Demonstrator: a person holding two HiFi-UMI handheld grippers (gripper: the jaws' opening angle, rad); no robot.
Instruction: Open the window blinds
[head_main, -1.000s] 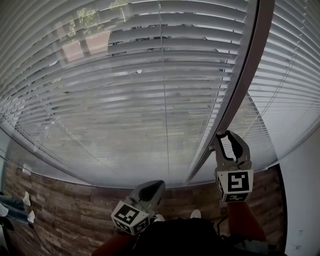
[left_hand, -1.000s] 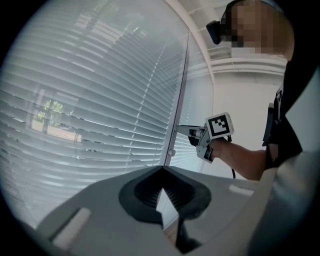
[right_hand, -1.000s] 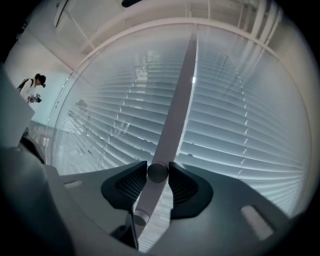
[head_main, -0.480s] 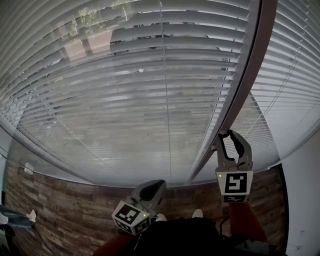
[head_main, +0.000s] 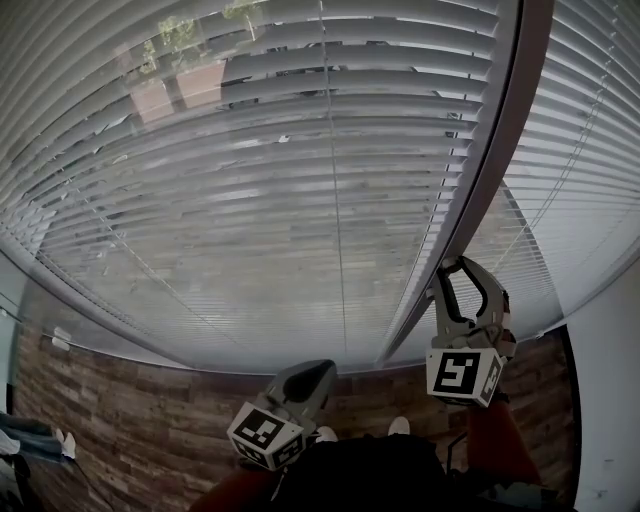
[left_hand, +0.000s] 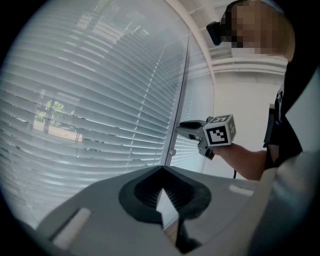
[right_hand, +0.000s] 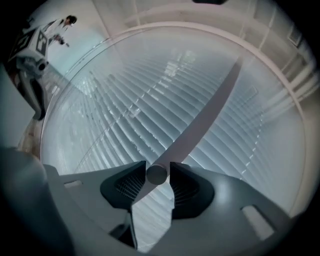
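One tilt wand, judged light, stiff and slippery: I am gripping its tip.
Jaws of the right gripper, just easing wider, are pinching it; left gripper jaws are sitting together.

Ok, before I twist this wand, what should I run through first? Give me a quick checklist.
1. Grip: ok. The right gripper has the tip of the grey round tilt wand between its fingers, touching both, though they have just been opening slightly.
2. Slats open: not ok. The white horizontal blind slats are only partly tilted, and outdoors shows in strips.
3. Other hand clear: ok. The left gripper is shut, empty and held low, away from the slats.
4. Wand's coupling at the top: cannot tell, too blurred.
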